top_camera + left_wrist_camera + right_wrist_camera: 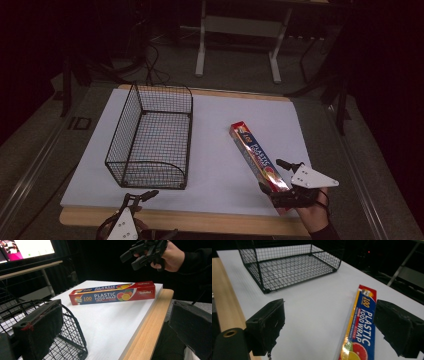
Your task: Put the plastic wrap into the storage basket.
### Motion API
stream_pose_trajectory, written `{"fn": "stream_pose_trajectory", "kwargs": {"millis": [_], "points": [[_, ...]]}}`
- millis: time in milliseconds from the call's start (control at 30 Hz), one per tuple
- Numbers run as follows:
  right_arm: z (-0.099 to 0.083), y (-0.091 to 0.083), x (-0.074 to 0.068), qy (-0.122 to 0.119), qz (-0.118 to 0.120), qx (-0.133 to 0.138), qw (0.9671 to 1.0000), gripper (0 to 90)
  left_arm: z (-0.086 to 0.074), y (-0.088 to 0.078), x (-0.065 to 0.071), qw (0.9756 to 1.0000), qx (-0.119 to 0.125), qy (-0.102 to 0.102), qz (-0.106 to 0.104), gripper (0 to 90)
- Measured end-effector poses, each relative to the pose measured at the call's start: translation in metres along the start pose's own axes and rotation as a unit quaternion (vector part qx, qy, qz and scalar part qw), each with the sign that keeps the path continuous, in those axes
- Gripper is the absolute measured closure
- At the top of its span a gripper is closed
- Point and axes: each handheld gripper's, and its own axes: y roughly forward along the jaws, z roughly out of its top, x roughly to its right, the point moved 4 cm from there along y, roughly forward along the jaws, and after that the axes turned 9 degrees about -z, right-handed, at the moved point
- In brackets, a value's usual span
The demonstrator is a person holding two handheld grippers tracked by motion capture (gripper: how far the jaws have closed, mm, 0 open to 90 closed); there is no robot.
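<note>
At the lower left of the high view I see my left gripper [141, 196] with jaws spread, empty, just below the wire basket [150, 137] at centre left. Right of centre the plastic wrap box [258, 156] lies flat and diagonal on the white board [215, 150]. At lower right my right gripper [274, 176] hangs spread over the box's near end, gripping nothing.
</note>
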Motion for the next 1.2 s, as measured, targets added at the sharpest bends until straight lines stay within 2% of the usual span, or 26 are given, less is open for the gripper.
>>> {"fn": "stream_pose_trajectory", "kwargs": {"millis": [67, 167, 200, 267, 367, 500, 633, 867, 1067, 1100, 1200], "points": [[-0.001, 0.004, 0.003, -0.004, -0.012, -0.004, 0.9999, 10.4, 0.000, 0.000, 0.000, 1.0000, 0.000, 0.000, 0.000, 0.0], [-0.003, 0.007, 0.004, -0.003, -0.010, -0.015, 0.9998, 10.4, 0.000, 0.001, 0.000, 1.0000, -0.003, 0.000, 0.000, 0.0], [-0.006, 0.011, 0.006, -0.004, -0.013, -0.025, 0.9996, 10.3, -0.001, 0.001, 0.001, 1.0000, -0.006, 0.000, -0.001, 0.0], [-0.007, 0.012, 0.007, -0.001, -0.012, -0.028, 0.9995, 10.3, -0.001, 0.002, 0.001, 1.0000, -0.006, 0.000, -0.004, 0.0], [-0.010, 0.019, 0.014, 0.013, -0.021, -0.038, 0.9990, 10.3, 0.000, 0.002, 0.003, 1.0000, -0.007, 0.003, -0.007, 0.0], [-0.012, 0.026, 0.017, 0.015, -0.019, -0.068, 0.9974, 9.3, 0.000, 0.003, 0.004, 0.9999, -0.008, 0.002, -0.008, 0.0], [-0.013, 0.034, 0.019, 0.019, -0.030, -0.081, 0.9961, 9.4, 0.000, 0.003, 0.003, 0.9999, -0.009, 0.001, -0.009, 0.0], [-0.014, 0.044, 0.024, 0.026, -0.035, -0.106, 0.9934, 9.4, -0.001, 0.003, 0.004, 0.9999, -0.011, 0.000, -0.011, 0.0], [-0.015, 0.053, 0.026, 0.033, -0.043, -0.130, 0.9900, 9.9, -0.001, 0.003, 0.003, 0.9998, -0.015, 0.004, -0.008, 0.0], [-0.016, 0.056, 0.027, 0.035, -0.052, -0.141, 0.9881, 9.9, -0.001, 0.003, 0.004, 0.9998, -0.016, 0.004, -0.009, 0.0], [-0.019, 0.061, 0.028, 0.042, -0.057, -0.164, 0.9839, 9.9, -0.001, 0.003, 0.004, 0.9998, -0.017, 0.004, -0.009, 0.0]]}}
